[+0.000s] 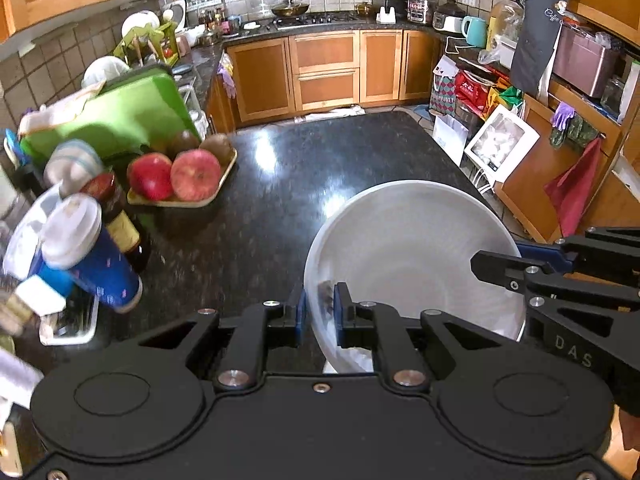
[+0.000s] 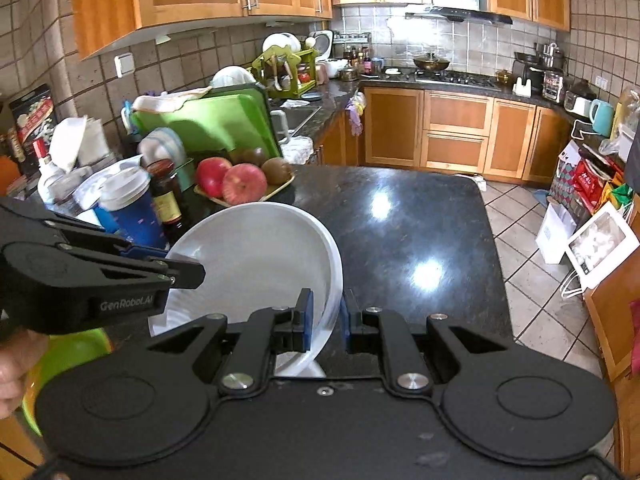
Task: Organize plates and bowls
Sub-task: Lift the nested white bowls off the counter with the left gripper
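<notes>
Gripping smooth round white bowl [image 1: 400, 248]

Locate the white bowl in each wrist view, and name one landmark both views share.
Left wrist view: white bowl lower right of centre, rim between the left tool pads.
Right wrist view: white bowl lower left of centre, rim in the right tool.
Shared landmark: fruit tray.

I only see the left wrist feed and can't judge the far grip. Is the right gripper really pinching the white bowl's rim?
Observer: Yes. In the right wrist view, the rim of the white bowl passes between the pads of the right gripper.
Operator: Is anything hidden beneath my side?
Observer: A green bowl shows under the left gripper, low at the left edge of that view.
</notes>
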`<action>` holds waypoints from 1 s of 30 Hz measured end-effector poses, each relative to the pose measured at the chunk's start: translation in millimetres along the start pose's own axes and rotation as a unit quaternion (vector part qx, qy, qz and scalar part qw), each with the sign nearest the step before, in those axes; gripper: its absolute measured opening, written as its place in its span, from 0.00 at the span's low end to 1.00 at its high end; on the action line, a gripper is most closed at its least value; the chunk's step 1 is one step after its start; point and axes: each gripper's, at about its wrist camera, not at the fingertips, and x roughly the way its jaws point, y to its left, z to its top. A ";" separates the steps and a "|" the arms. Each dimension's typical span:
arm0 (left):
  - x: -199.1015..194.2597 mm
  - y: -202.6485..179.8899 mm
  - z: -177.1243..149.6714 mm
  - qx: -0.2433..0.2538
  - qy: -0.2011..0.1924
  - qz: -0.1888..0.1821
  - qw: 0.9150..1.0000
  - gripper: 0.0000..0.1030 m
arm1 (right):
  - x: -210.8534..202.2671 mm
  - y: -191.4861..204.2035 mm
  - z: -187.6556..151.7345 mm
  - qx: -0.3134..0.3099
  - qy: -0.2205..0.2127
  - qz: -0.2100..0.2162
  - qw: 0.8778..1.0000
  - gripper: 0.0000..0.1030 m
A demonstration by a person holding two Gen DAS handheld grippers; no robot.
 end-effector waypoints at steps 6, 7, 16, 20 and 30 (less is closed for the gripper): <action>-1.1 -2.0 -22.4 -0.001 0.015 -0.001 1.000 0.18 | -12.6 14.5 -26.6 -0.008 0.013 0.002 1.000 0.16; -1.1 -3.4 -25.3 0.002 0.018 0.000 1.000 0.18 | -12.1 15.5 -30.3 -0.007 0.018 0.001 1.000 0.16; 16.1 -5.3 -46.3 -0.006 0.056 -0.014 0.998 0.18 | 0.0 13.6 -52.7 0.021 0.049 -0.001 0.999 0.16; 20.4 -7.4 -49.2 -0.005 0.059 -0.016 0.998 0.20 | 5.9 12.4 -57.5 0.028 0.052 -0.003 0.998 0.16; 22.1 -9.6 -55.9 0.010 0.044 -0.021 0.999 0.27 | 16.7 11.7 -64.3 0.023 0.056 -0.014 0.998 0.17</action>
